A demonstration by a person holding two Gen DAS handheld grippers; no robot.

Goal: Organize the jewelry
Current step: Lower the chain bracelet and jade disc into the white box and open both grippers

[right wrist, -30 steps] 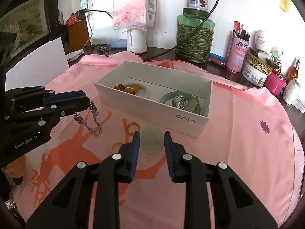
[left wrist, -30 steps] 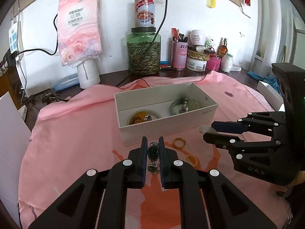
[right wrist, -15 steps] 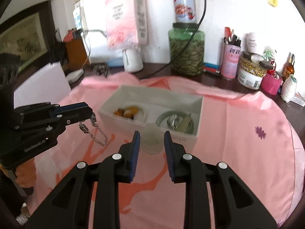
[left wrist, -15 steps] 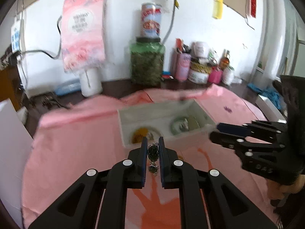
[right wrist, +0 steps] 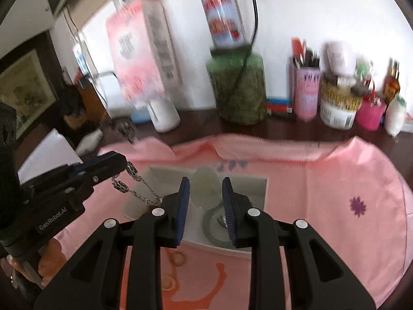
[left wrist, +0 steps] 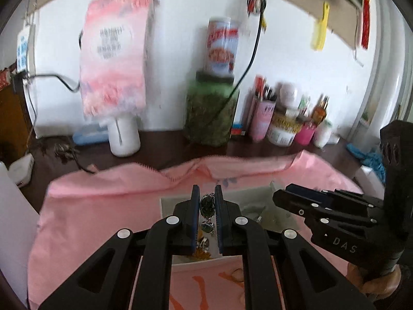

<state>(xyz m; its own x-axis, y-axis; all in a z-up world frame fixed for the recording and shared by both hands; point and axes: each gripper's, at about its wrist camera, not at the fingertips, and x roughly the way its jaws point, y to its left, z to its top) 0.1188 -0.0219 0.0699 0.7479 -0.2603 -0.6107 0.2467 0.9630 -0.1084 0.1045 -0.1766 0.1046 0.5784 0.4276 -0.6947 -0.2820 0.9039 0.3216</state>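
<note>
My left gripper (left wrist: 207, 199) is shut on a silver chain bracelet with dark stones (left wrist: 207, 208); it hangs over the left part of the white box (left wrist: 167, 206). In the right wrist view the chain (right wrist: 134, 183) dangles from the left gripper (right wrist: 121, 161). My right gripper (right wrist: 205, 190) is shut on a pale green oval jade piece (right wrist: 205, 188), held above the right part of the white box (right wrist: 258, 193), over a green bangle (right wrist: 214, 230). The right gripper also shows in the left wrist view (left wrist: 284, 196).
A pink cloth (right wrist: 335, 193) covers the table. Two gold rings (right wrist: 178, 258) lie on it before the box. At the back stand a green jar (right wrist: 240, 90), a white bottle (right wrist: 164, 116), a pink cup (right wrist: 306, 95) and tubs.
Both grippers have lifted and moved forward with their pieces, from the cloth in front of the box to above the box. The views are blurred by the motion.
</note>
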